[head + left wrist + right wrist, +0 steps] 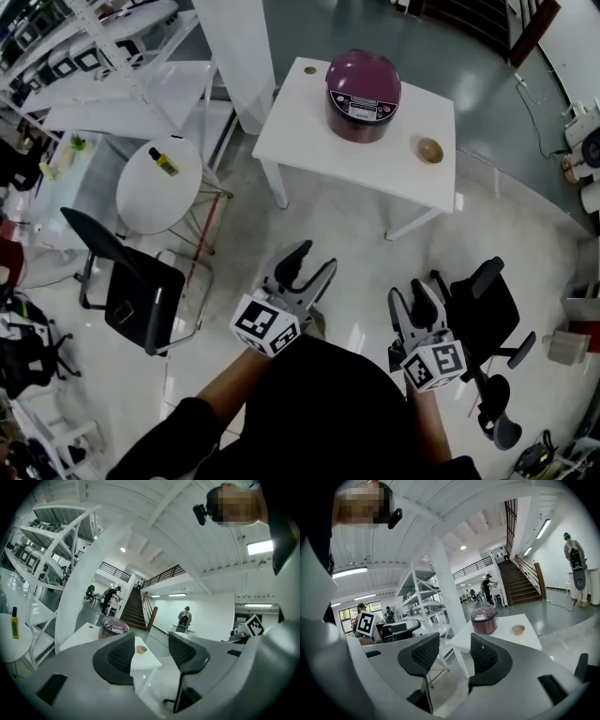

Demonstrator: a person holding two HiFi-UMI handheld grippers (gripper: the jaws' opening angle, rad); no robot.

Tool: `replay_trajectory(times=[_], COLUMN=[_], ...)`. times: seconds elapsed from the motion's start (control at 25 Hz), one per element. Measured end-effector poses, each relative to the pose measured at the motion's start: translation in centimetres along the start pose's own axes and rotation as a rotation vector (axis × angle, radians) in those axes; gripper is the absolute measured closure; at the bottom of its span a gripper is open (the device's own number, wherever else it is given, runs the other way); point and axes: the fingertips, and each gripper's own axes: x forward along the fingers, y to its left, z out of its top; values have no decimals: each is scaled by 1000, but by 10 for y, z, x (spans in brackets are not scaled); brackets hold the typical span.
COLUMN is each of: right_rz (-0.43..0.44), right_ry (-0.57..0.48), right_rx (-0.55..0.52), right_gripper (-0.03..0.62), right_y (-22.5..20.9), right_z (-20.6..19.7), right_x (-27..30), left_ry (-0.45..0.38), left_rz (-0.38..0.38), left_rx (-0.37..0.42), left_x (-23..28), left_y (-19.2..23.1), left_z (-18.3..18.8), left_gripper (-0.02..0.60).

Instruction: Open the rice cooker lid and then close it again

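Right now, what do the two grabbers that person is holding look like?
Both the left gripper and right gripper have grey bodies, two black mesh-textured fingers, and a white cube printed with black square markers. The person wears a black top.

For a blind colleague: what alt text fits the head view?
Seen from above, a person holds the left hand-held gripper and right hand-held gripper, both open and empty, short of a white table bearing a closed purple rice cooker and a small bowl. A bottle stands on a round side table at left.
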Motion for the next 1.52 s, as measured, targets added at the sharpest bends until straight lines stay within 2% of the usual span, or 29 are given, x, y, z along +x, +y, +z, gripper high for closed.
replay_trajectory(times=[0.2,0.28,0.48,0.68,0.8,1.0,1.16,1.36,1.52], right_rz=[88,103,65,52,16,-7,21,75,121], right_ry=[-10,-21,-81,-48,-55,-76,-52,-48,-33], right_rx=[-39,-53,-56,-35,-23,-31,-14,-27,-27], right_gripper=[411,410,411,411,411,422,436,435,434], right_y=[22,25,26,23,10,-7,-22,-48,-78], right_z=[25,34,54,47,50,57,53,69,84], right_x=[58,78,111,128,135,143,161,200,239], left_ry=[-13,-10,-7,9,9,30,53,31,35], left_rz=[-38,-49,-76,-101,-109,-78,-51,22,51], left_rx=[51,40,44,65,70,45,16,-13,16], left_x=[21,28,42,55,60,63,75,103,145], left_y=[31,44,71,83,90,103,114,134,148], left_z=[23,27,31,33,33,23,23,37,50], left_gripper=[374,374,374,374,374,374,374,374,374])
